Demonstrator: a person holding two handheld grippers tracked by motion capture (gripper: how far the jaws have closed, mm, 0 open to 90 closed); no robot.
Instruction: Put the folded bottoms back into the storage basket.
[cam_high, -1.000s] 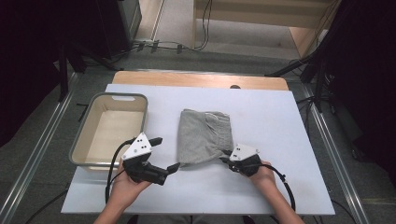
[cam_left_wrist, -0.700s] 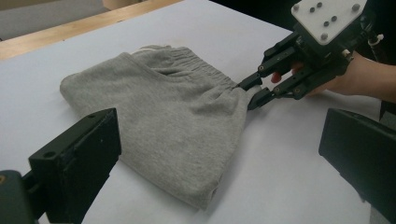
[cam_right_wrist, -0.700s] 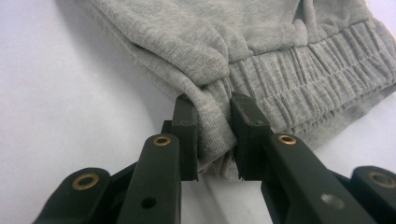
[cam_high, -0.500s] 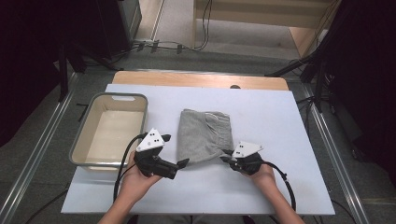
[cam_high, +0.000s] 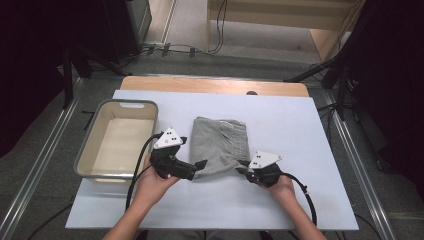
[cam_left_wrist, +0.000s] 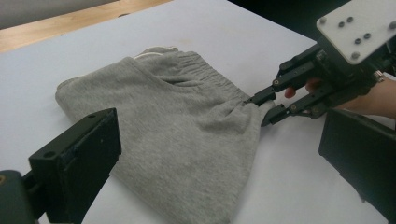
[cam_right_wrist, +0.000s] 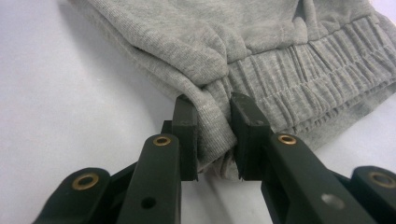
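The folded grey sweatpants (cam_high: 220, 146) lie on the white table (cam_high: 300, 130) just right of the beige bin (cam_high: 120, 142), the right gripper (cam_high: 246, 170) pinching their near right corner between its 2 jaws, while the left gripper (cam_high: 201, 164), jaws spread wide, sits at their near left edge.

Left gripper (cam_high: 200, 164) now at garment's (cam_high: 220, 145) edge
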